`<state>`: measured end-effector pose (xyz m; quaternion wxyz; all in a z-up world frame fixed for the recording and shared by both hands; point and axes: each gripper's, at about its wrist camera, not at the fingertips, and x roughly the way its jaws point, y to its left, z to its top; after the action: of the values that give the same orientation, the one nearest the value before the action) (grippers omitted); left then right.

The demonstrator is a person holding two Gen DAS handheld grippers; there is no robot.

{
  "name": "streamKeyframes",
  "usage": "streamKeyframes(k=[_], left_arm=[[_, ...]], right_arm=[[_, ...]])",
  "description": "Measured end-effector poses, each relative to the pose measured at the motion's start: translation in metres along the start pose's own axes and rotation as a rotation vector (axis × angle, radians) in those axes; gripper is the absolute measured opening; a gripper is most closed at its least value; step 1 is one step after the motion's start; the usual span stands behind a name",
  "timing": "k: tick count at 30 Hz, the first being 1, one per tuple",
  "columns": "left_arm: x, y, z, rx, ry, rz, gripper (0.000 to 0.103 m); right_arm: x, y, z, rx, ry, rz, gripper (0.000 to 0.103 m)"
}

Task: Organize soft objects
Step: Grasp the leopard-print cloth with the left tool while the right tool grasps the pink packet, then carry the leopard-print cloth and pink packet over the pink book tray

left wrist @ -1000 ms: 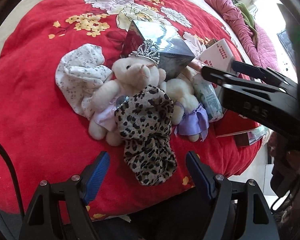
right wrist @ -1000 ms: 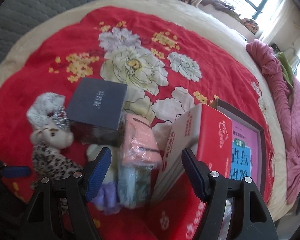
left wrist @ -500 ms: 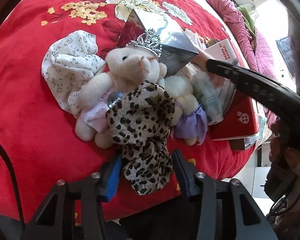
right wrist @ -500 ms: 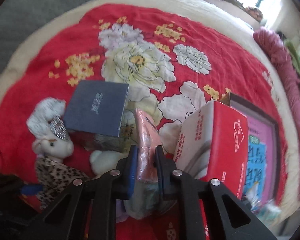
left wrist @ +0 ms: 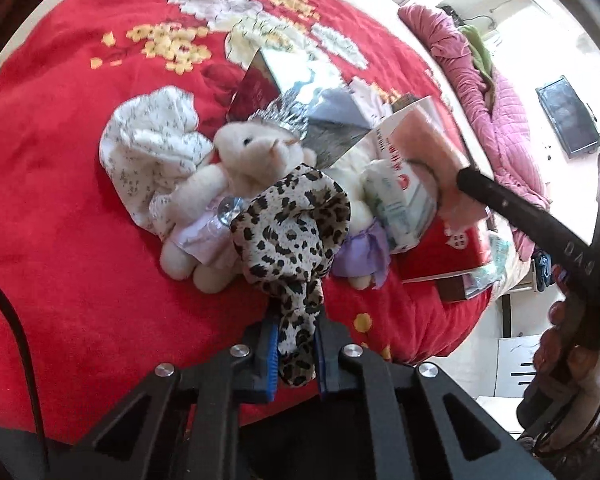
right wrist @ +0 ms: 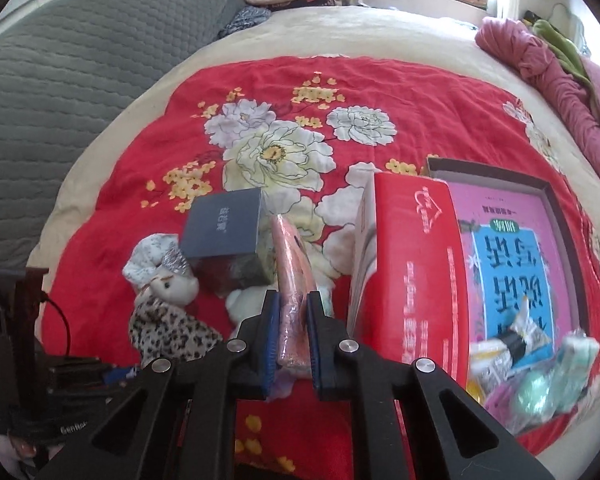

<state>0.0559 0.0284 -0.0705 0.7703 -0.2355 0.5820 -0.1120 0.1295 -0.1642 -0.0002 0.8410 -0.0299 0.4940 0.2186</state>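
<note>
L gripper is pinching the leopard cloth's near tail, its length running straight ahead, while R gripper is clamping the pink pack edge-on.

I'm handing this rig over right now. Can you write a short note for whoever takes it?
Left hand-held gripper: shut on the leopard cloth, which still drapes over the plush toy.
Right hand-held gripper: shut on the pink packet, between the grey box and the red box.
Floral cloth lies beside the toy on the red blanket.
Done: both grasped. Left: sort everything soft.
</note>
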Motion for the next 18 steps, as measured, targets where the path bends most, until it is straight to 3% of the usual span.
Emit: streamKeyframes(k=[18], left_arm=[[-0.059,-0.041,0.006,0.098,-0.155,0.067,0.014]], right_arm=[[-0.038,0.006,-0.006,0.017,-0.08,0.038,0.013]])
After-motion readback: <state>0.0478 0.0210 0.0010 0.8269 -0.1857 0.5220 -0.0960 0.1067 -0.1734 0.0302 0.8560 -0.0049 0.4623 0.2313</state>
